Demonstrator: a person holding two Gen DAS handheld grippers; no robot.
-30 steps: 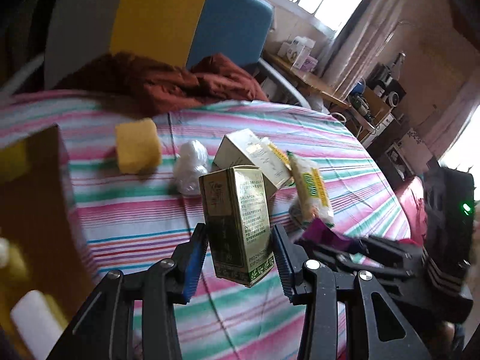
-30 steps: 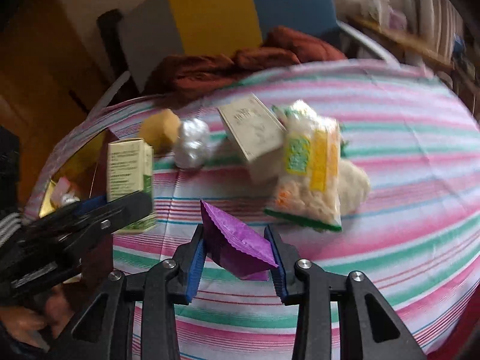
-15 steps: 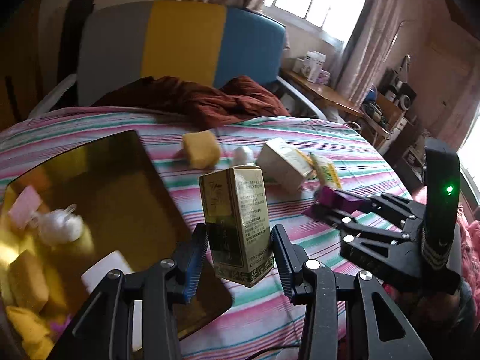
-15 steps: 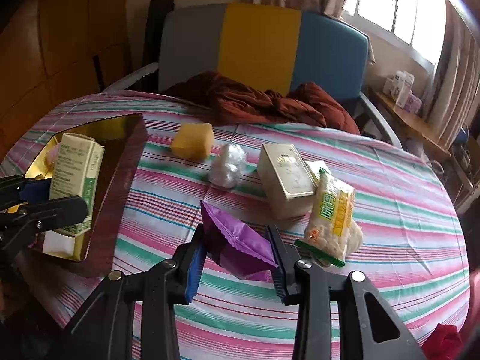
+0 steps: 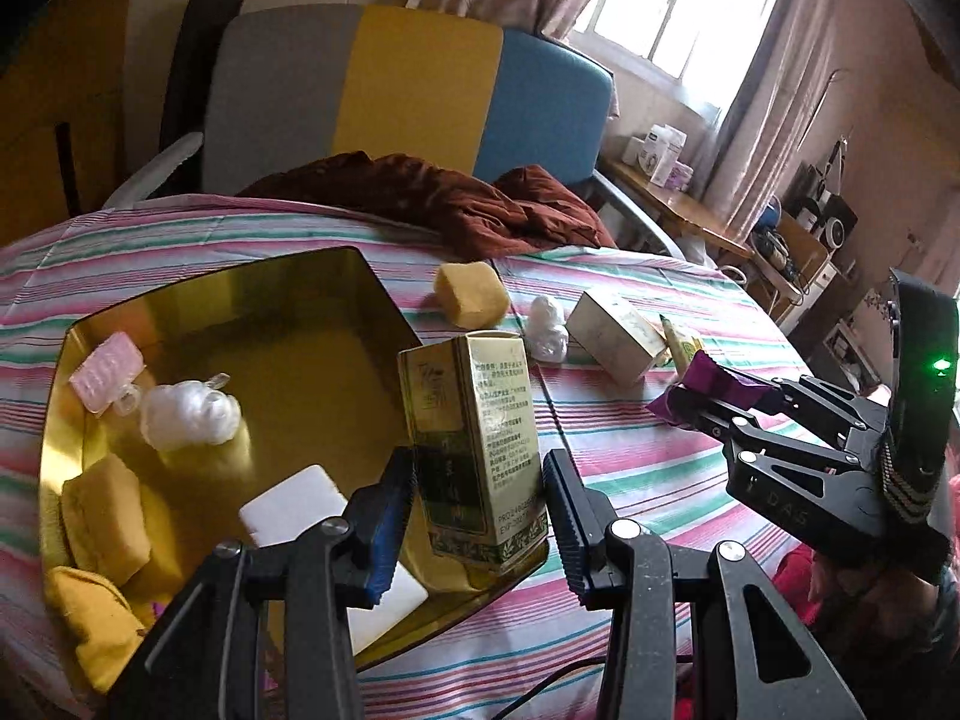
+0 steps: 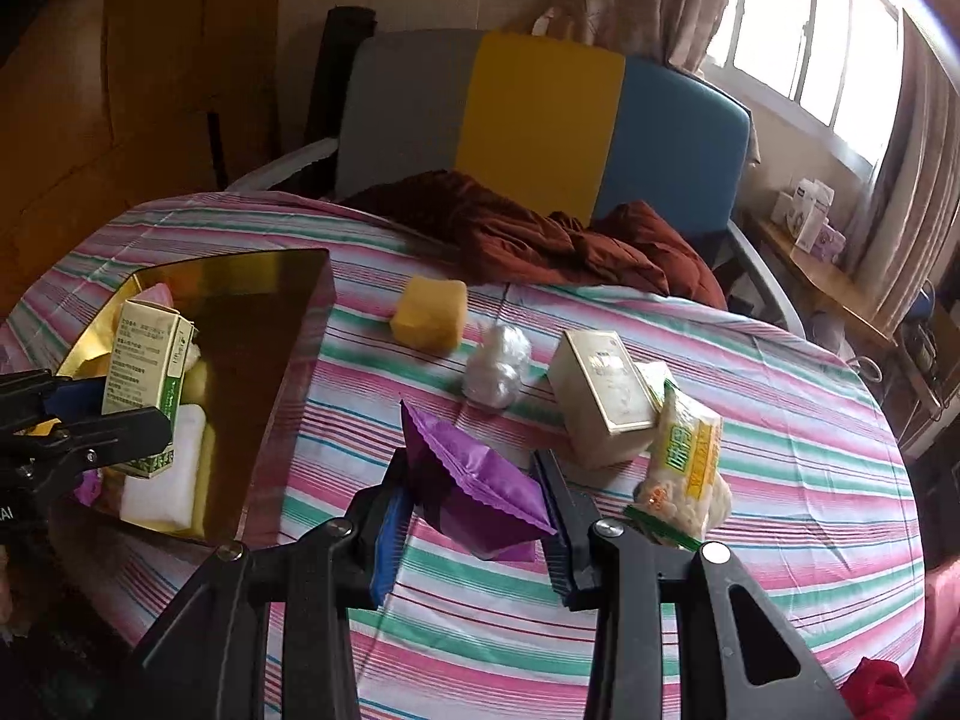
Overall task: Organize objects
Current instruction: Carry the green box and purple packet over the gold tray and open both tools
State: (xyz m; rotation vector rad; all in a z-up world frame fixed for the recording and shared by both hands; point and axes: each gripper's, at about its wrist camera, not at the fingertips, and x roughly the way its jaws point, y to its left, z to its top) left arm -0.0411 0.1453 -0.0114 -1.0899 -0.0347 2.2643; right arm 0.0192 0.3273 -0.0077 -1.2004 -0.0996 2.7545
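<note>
My left gripper [image 5: 477,501] is shut on an upright green and gold carton [image 5: 474,450], held above the near right corner of the gold tray [image 5: 336,276]. The tray holds a pink packet [image 5: 107,369], a clear wrapped ball [image 5: 189,414], yellow sponges [image 5: 105,519] and a white block [image 5: 297,504]. My right gripper [image 6: 477,507] is shut on a purple crinkled packet [image 6: 474,480] above the striped tablecloth [image 6: 780,450]. On the cloth lie a yellow sponge [image 6: 431,312], a clear plastic ball [image 6: 498,366], a cream box [image 6: 603,396] and a snack bag [image 6: 684,462].
A brown cloth [image 6: 540,240] lies bunched at the table's far edge, against a grey, yellow and blue chair [image 6: 540,120]. A wooden side shelf [image 6: 828,276] with small boxes stands at the right under the window. A red cloth [image 6: 876,690] shows at the near right.
Both grippers pulled back and to the left with their loads. The gold tray came fully into the left wrist view, and the carton now hangs over its corner.
</note>
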